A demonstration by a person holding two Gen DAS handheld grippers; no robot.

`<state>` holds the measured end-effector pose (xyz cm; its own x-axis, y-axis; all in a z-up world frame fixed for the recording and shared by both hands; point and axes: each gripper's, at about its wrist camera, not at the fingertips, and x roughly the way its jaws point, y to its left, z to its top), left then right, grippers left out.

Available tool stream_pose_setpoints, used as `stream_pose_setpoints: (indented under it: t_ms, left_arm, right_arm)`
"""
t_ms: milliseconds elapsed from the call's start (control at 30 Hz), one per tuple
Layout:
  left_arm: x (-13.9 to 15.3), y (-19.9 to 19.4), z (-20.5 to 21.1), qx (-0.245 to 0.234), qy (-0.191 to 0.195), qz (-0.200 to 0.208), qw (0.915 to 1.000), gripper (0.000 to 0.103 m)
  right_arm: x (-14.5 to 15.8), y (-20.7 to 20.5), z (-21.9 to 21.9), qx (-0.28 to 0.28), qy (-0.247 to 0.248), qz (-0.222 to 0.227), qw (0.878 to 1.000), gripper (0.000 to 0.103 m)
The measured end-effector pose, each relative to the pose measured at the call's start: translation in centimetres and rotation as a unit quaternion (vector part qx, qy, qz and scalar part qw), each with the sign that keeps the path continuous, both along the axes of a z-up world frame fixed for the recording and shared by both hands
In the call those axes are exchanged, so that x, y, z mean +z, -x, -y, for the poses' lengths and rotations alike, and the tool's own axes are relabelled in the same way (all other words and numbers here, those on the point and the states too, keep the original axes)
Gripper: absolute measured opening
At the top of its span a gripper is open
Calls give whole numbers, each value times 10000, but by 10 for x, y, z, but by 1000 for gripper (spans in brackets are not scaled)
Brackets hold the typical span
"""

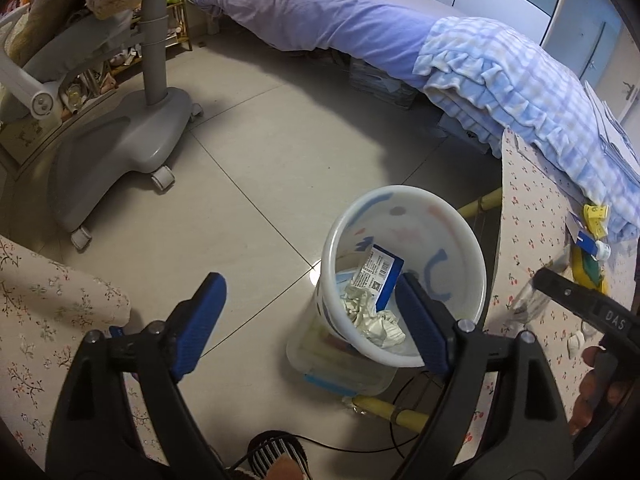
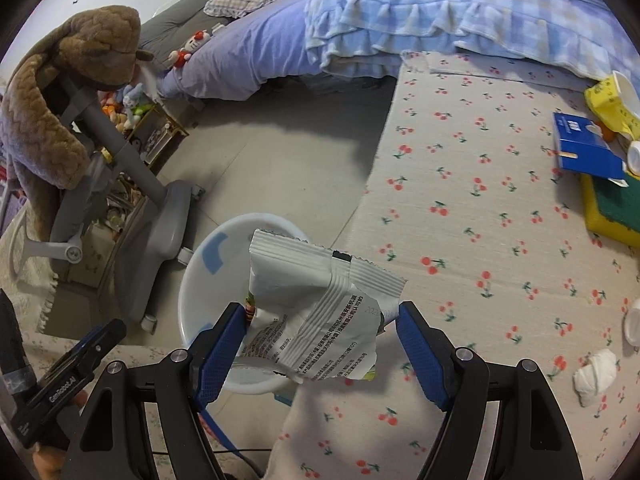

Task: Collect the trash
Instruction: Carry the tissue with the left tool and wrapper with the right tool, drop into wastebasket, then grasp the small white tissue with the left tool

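Note:
A white waste bin [image 1: 460, 236] stands on the floor beside the table; it holds a blue box [image 1: 386, 276] and crumpled paper [image 1: 372, 316]. My left gripper [image 1: 312, 300] is open and empty, above and left of the bin. In the right wrist view the bin [image 2: 196, 280] sits below my right gripper [image 2: 322, 312], whose jaws stand wide apart. A white snack wrapper [image 2: 316, 304] hangs between them over the bin's edge, touching the left finger [image 2: 224, 340]. A crumpled tissue [image 2: 596, 376] and a blue box [image 2: 584, 148] lie on the cherry-print table.
The cherry-print table [image 2: 480, 220] also carries a yellow sponge [image 2: 612, 208], yellow packaging [image 2: 612, 104] and a small white cup [image 2: 634, 324]. A grey wheeled chair base [image 1: 120, 148] stands left on the tiled floor. A bed with a blue blanket [image 1: 500, 92] lies behind.

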<state>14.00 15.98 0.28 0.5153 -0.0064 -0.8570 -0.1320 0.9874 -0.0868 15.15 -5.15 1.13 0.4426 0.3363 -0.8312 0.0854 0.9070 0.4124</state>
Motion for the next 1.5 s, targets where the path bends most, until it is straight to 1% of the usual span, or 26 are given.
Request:
stream_pose_setpoints:
  t_ms: [167,267,367,433,633,933,1067,1300,1500]
  left_arm:
    - [-2,-1,-1,52,-25,-44,10000,87]
    - [-1,0,0,63,-52,-43,10000,89]
    - [0,1,2,63,-134,-28,9999,93]
    - [0,2,3,68,-196,-4,9998,96]
    - [2,5,11,-28,-173,-7,9998,96]
    - [4,11,37,-331,-91,-16,9994,96]
    - [5,14,56,-504,35,0,9987,96]
    - [8,20,111,-1026,130,42,9946,96]
    - [4,22,167,-1550,193,-2,9877,96]
  right_arm:
    - [-5,-6,-14,78,-89,92,9999,81]
    - [-6,-9,-20,180,-299,234,9991,85]
    - [-3,-11,-25,277,-205,278,9990,94]
    - [1,-9,-27,334,-134,304,9989,94]
    - [11,3,-16,307,156,336,9988,94]
    - [23,36,41,-69,553,322,9979,94]
    - [25,56,78,-315,669,282,9969,94]
    - [23,91,141,-755,804,157,9938,94]
    - [25,121,193,-1077,924,116,9898,94]
